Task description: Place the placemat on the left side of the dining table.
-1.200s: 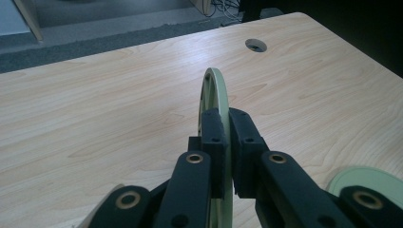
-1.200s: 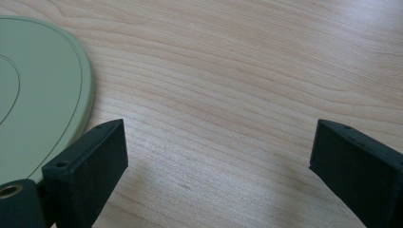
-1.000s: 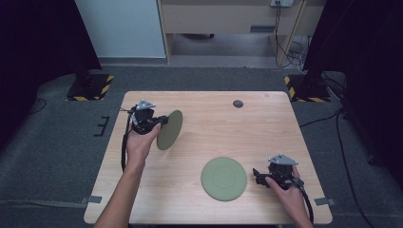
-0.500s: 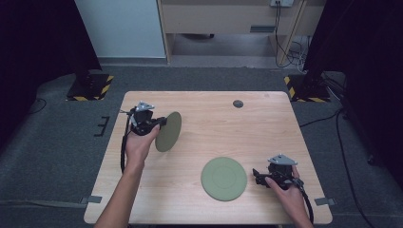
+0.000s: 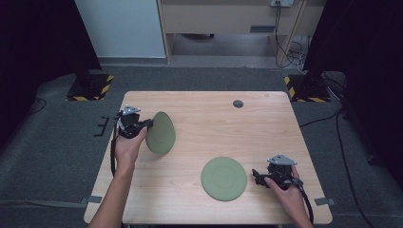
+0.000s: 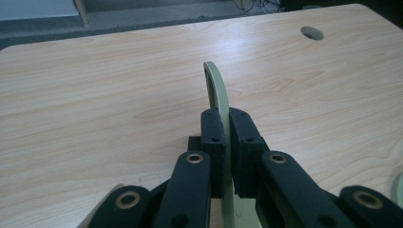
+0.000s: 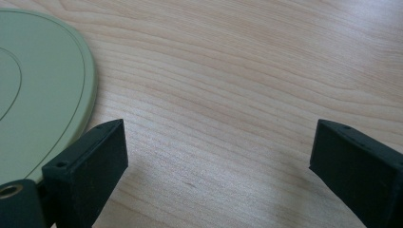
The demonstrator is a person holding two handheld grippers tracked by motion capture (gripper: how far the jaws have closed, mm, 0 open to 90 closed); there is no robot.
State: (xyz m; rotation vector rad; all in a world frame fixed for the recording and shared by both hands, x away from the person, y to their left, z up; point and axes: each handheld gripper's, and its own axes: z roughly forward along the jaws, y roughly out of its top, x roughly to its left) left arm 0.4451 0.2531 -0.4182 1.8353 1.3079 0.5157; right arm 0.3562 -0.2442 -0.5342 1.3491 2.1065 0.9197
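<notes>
A: What is nearest to you right now?

B: Your right gripper (image 5: 259,176), low at the near right of the table (image 5: 209,121). In the right gripper view its jaws stand spread wide with bare wood between them and nothing in their grasp. The flat green plate (image 5: 224,178) lies on the wood just beside it, on your left of it; in that same view the plate's rim (image 7: 88,71) sits next to one jaw, and I cannot tell whether they touch.

A: And my other hand?

B: Farther up on the left side, your left hand (image 5: 127,148) carries the left gripper (image 5: 148,124). Its jaws are pressed together on the edge of a second green plate (image 5: 160,132). In the left gripper view the pads (image 6: 213,137) clamp that plate's rim (image 6: 216,88) from both sides, and the plate stands on edge, running straight away from the camera.

A: Is that plate resting on the table?

B: From the high view it is tilted up and held over the wood, well apart from the flat one. Whether its lower edge touches the table I cannot tell.

A: Anything beyond?

B: A small dark round cable hole (image 5: 238,103) near the table's far edge.
</notes>
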